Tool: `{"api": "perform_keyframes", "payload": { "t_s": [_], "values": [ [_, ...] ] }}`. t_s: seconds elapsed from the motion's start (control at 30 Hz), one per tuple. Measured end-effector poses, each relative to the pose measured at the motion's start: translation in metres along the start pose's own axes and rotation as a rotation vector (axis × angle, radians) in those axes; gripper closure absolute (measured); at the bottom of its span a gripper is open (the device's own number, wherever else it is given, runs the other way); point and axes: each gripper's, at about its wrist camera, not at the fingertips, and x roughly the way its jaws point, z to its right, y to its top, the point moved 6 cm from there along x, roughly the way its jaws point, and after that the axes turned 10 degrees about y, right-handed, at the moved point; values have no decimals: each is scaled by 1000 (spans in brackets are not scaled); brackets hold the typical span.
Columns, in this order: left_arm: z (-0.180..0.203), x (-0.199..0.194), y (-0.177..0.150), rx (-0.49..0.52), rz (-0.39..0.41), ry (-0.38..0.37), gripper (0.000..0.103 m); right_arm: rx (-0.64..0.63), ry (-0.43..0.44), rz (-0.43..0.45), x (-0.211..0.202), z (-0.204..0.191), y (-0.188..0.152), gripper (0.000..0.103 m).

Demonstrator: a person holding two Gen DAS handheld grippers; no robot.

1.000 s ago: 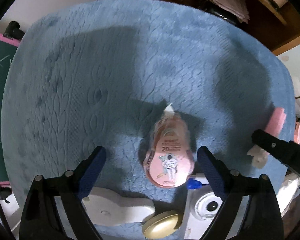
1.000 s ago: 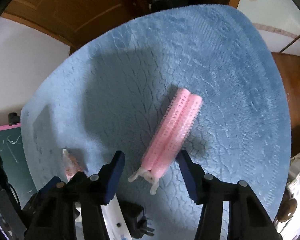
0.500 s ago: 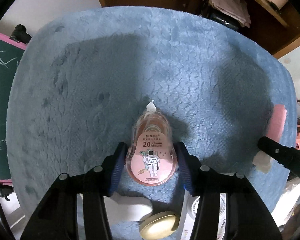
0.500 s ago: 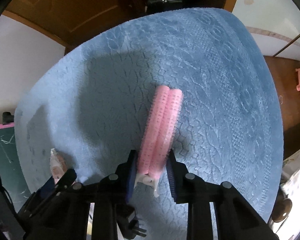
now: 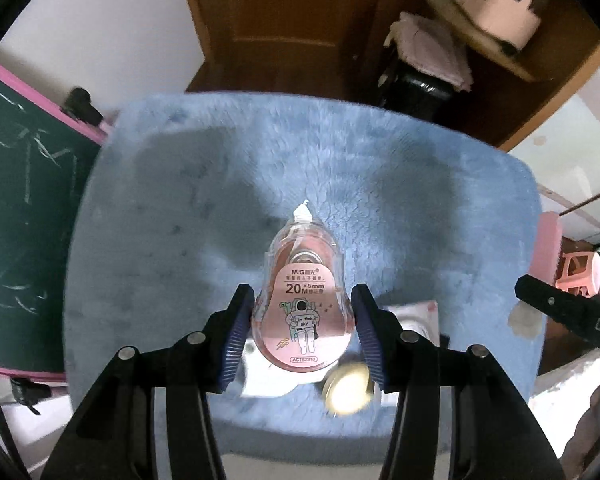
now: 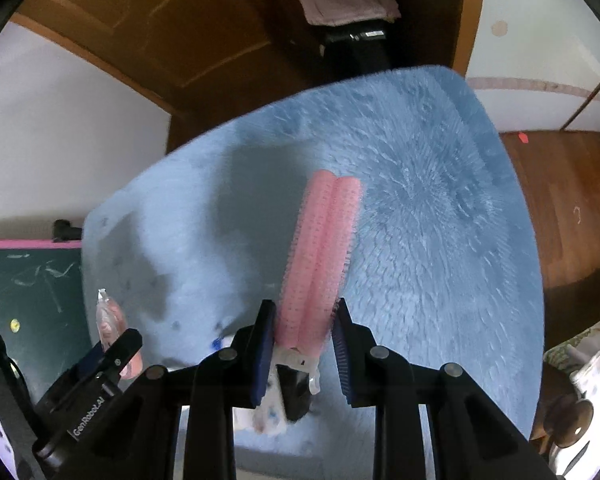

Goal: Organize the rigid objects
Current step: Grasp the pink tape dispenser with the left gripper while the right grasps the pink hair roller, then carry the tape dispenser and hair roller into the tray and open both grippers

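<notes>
My left gripper (image 5: pixel 303 334) is shut on a pink correction tape dispenser (image 5: pixel 302 296), held well above the blue fluffy mat (image 5: pixel 180 220) with its white tip pointing away. My right gripper (image 6: pixel 305 344) is shut on a pink double hair roller clip (image 6: pixel 320 256), also lifted off the blue mat (image 6: pixel 440 240). In the right wrist view the left gripper (image 6: pixel 112 354) shows at lower left with the correction tape (image 6: pixel 108 320) in it. At the right edge of the left wrist view a black finger of the right gripper shows, with the pink roller (image 5: pixel 546 244) above it.
On the mat's near edge lie a round gold-lidded tin (image 5: pixel 348 388), white items (image 5: pixel 416 316) and a black plug (image 6: pixel 296 396). A green chalkboard with a pink frame (image 5: pixel 24 220) stands left. A wooden door (image 5: pixel 284 20), shelves and a pink stool (image 5: pixel 580 272) surround the mat.
Both grippers closed, the left on the correction tape, the right on the hair roller clip. Both then rose, lifting the things off the mat, which now looks smaller and farther.
</notes>
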Motion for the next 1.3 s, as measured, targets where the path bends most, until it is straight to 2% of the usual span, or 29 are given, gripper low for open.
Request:
{"api": "perform_keyframes", "payload": {
  "t_s": [0.1,0.27,0.47,0.83,1.07,1.3],
  "values": [
    [-12,-28,-4,-1,39,-32,49,-30,12,29,-24,-22,-14,75],
    [-29,-69,-14,14,105,-44,49,-81,24,81,-54,-53,-33,75],
    [-48,-121,-34,21,179,-76,49,-158,36,160,-98,-94,-69,75],
    [-70,-184,-91,94,300,-109,49,-288,58,243,-154,-141,-156,75],
    [-76,-192,-129,142,336,-113,49,-358,37,261,-164,-155,-213,75],
    [-69,-153,-179,240,290,-110,49,-392,-6,235,-138,-141,-270,75]
  ]
}}
